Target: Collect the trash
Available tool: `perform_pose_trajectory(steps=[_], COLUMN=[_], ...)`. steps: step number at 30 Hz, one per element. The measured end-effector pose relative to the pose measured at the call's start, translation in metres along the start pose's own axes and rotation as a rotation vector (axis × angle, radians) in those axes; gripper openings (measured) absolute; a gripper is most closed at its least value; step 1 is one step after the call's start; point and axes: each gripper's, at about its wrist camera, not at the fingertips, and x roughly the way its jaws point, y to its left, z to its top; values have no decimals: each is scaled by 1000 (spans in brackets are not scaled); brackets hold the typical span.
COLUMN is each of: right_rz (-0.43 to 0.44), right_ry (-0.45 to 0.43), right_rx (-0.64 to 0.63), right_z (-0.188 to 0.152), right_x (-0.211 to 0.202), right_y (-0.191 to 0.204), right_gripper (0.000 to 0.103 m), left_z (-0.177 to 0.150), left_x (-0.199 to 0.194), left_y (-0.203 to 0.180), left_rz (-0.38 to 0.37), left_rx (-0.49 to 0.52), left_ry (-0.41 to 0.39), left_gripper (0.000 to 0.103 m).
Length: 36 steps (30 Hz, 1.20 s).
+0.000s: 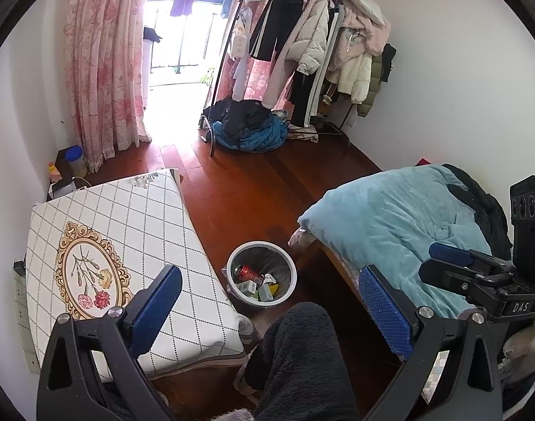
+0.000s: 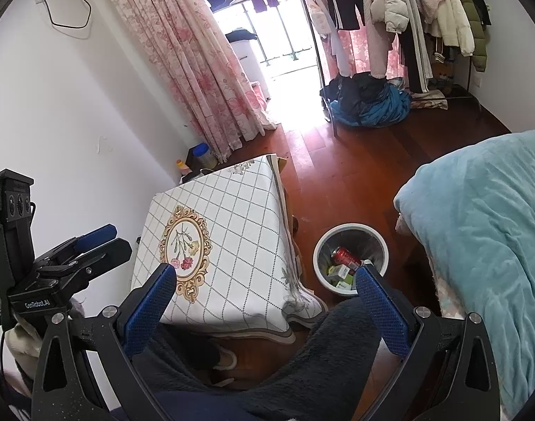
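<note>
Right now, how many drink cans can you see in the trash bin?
1. A red can lies on its side atop small cartons in the white bin, on the floor between table and bed. More could be buried underneath.

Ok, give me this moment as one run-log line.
left gripper: open, empty | right gripper: open, empty | trash bin: on floor between table and bed, holds red can, cartons | table: nothing on it

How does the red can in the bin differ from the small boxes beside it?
The red can is round and dark red; the small boxes are flat-sided, pale with green. The can lies highest, the boxes lower. Both lie inside the trash bin.
</note>
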Motion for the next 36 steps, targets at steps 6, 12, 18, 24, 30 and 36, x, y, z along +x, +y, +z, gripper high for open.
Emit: perform_pose_trajectory(steps=[6, 12, 18, 24, 30, 36], right_rz=[-7, -6, -7, -5, -6, -6], right_ry=[-7, -8, -8, -4, -3, 2], right_rx=[-4, -11, -10, -18, -19, -23], right_z=[1, 1, 1, 1, 1, 0], right_x=[-6, -8, -7, -7, -7, -6], right_y=[0, 2, 5, 5, 5, 3], right_gripper=[103, 103, 103, 103, 103, 103], left_z=[0, 0, 1, 2, 1, 0], left_x=[-3, -6, -11, -13, -13, -14], left_y=[-1, 0, 0, 1, 2, 2], left_rz=[-4, -3, -5, -5, -6, -17], left_rx=[0, -1, -2, -1, -2, -9], left_ry=[-2, -9, -20, -24, -23, -32], left_gripper=[103, 103, 103, 103, 103, 103])
